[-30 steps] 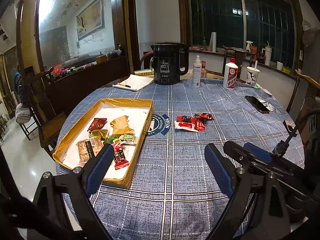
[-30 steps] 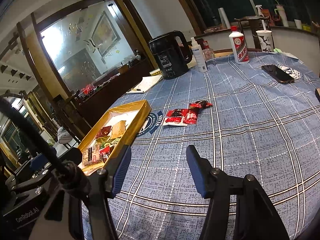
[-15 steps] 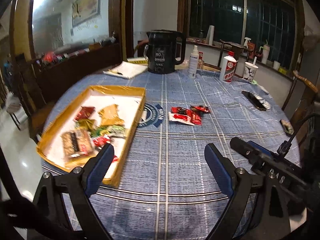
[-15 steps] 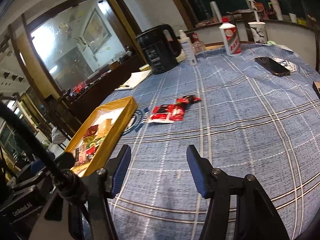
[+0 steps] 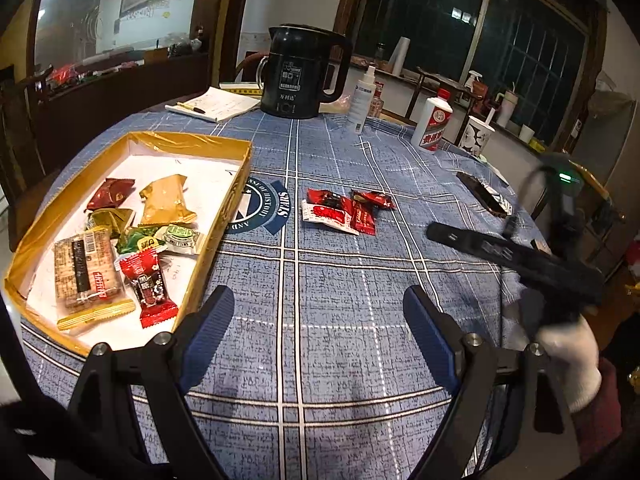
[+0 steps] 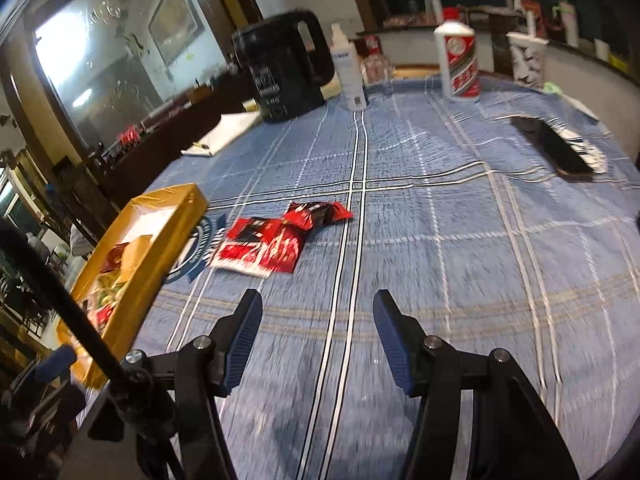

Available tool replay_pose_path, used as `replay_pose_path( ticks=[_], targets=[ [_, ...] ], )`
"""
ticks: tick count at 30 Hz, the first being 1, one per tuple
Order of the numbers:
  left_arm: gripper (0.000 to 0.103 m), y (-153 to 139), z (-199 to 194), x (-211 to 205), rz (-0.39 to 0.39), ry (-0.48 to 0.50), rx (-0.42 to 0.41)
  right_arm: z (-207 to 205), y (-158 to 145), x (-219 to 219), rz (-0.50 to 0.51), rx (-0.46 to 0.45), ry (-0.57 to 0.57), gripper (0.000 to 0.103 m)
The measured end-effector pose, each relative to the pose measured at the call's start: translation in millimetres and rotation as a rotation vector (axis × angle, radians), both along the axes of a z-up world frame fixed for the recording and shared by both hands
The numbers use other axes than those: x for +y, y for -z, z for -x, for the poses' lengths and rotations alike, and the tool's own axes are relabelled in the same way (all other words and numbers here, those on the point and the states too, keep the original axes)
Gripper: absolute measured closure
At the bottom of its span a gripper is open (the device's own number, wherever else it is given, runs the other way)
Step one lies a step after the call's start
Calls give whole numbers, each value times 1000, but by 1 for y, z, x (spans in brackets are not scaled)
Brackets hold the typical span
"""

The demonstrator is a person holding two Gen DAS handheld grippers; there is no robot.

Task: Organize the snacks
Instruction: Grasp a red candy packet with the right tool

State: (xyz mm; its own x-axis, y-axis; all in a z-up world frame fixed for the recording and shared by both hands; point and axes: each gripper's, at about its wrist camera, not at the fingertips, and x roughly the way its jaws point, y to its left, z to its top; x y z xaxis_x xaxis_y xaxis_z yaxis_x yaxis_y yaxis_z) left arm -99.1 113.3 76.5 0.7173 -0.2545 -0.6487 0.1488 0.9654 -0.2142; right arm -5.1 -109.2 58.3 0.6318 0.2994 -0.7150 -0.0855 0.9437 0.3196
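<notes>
Left gripper wide, closing on nothing; right gripper half apart, empty. Crinkled red foil snack packets lie clustered beside shallow gold cardboard tray.

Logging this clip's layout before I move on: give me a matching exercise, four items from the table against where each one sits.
Items:
1. biscuit pack
2. red snack packets
3. black kettle
4. notepad with pen

Places:
A. loose on the blue cloth, right of the gold tray
B. far side of the table, upright
C. inside the gold tray, near corner
D. lying flat, left of the kettle

Pairs: 1-C, 2-A, 3-B, 4-D
</notes>
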Motion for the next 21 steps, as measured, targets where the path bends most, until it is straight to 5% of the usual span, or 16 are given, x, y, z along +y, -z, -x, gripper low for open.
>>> replay_pose_path(
  ticks=[7, 15, 17, 21],
  targets=[
    [16, 8, -15, 16, 22, -26, 23, -71, 25, 3, -86, 110, 36, 45],
    [16, 15, -27, 23, 33, -26, 45, -108, 35, 18, -20, 118, 66, 45],
    [16, 17, -29, 20, 33, -16, 55, -109, 35, 27, 31, 118, 35, 64],
    [16, 18, -32, 17, 33, 12, 65, -97, 34, 30, 55, 124, 2, 77]
  ],
)
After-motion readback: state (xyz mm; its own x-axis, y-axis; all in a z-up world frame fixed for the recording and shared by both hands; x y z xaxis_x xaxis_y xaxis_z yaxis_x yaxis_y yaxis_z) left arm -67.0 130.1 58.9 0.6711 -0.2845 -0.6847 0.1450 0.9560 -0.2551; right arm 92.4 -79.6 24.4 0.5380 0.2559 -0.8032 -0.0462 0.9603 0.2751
